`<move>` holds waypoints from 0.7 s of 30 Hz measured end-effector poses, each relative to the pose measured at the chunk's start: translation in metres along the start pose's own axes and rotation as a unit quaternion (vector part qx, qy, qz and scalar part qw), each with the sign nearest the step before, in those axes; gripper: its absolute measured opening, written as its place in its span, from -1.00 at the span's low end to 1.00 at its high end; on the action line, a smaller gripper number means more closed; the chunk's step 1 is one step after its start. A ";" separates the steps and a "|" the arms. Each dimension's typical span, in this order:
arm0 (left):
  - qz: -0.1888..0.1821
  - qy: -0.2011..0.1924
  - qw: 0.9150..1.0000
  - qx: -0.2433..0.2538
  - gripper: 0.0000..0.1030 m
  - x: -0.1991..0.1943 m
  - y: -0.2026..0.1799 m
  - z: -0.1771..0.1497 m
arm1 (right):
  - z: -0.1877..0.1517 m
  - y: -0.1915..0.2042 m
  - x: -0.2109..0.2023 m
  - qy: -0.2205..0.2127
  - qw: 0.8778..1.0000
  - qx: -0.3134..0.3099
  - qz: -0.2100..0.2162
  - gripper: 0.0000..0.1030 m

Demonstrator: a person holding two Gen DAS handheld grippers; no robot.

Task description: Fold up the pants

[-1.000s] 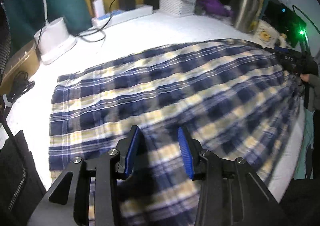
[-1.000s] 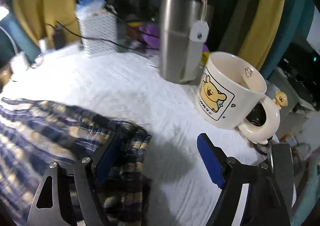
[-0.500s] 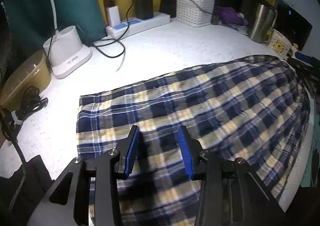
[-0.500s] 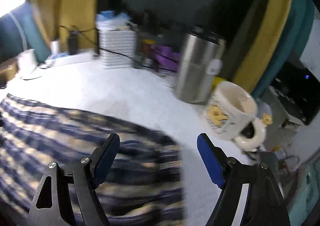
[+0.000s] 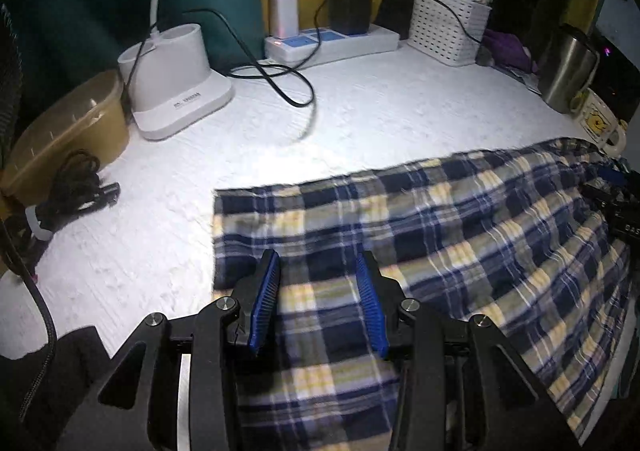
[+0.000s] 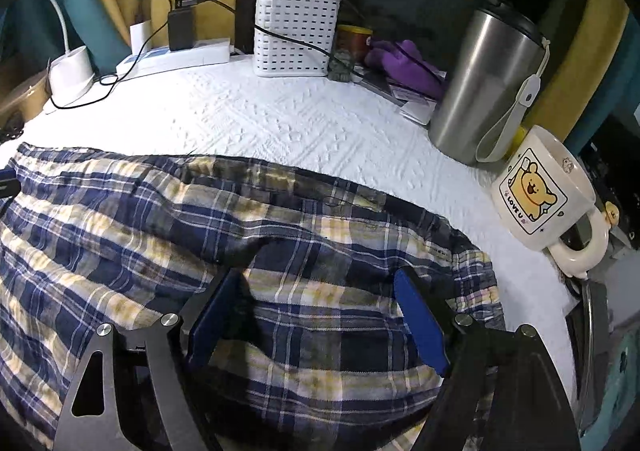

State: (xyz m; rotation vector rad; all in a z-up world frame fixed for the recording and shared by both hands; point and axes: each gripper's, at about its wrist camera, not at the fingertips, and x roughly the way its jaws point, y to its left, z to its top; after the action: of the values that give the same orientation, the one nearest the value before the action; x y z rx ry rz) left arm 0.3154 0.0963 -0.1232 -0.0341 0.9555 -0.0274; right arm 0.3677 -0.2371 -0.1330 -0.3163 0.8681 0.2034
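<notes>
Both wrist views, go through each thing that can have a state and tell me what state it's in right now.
plaid pants: spread flat on the white cloth, wrinkled.
left gripper: open, over the pants.
right gripper: open wide, over the pants.
steel tumbler: upright, lid on.
bear mug: upright, tilt uncertain.
power strip: indicator lit, two adapters plugged in.
white basket: upright, stuffed with items.

White basket [image 6: 296, 39], steel tumbler [image 6: 486, 87], bear mug [image 6: 540, 195] along back edge. Power strip [image 5: 332, 43], lamp base [image 5: 176, 79], tan tub [image 5: 68, 131] leftward.
</notes>
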 end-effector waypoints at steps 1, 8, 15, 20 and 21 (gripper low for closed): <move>0.001 0.000 1.000 -0.001 -0.24 0.001 0.001 0.002 | 0.001 -0.001 0.001 0.000 1.000 0.001 0.000 0.56; 0.008 -0.012 1.000 0.008 -0.24 -0.013 -0.009 0.002 | -0.002 -0.002 -0.007 -0.004 1.000 0.015 -0.009 0.56; -0.036 -0.036 0.998 0.026 -0.23 -0.044 -0.045 -0.011 | -0.013 0.006 -0.028 -0.019 1.000 0.017 0.005 0.56; -0.071 -0.024 0.996 0.038 -0.23 -0.047 -0.074 -0.028 | -0.021 0.023 -0.040 -0.026 0.999 0.013 0.037 0.56; -0.076 -0.020 0.996 0.037 -0.23 -0.047 -0.080 -0.032 | -0.024 0.029 -0.041 -0.026 0.999 0.010 0.045 0.56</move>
State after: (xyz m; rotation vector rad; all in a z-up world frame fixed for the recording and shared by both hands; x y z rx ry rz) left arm 0.2613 0.0180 -0.1001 -0.0382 0.9090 -0.2025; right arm 0.3162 -0.2205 -0.1209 -0.2533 0.8335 0.2852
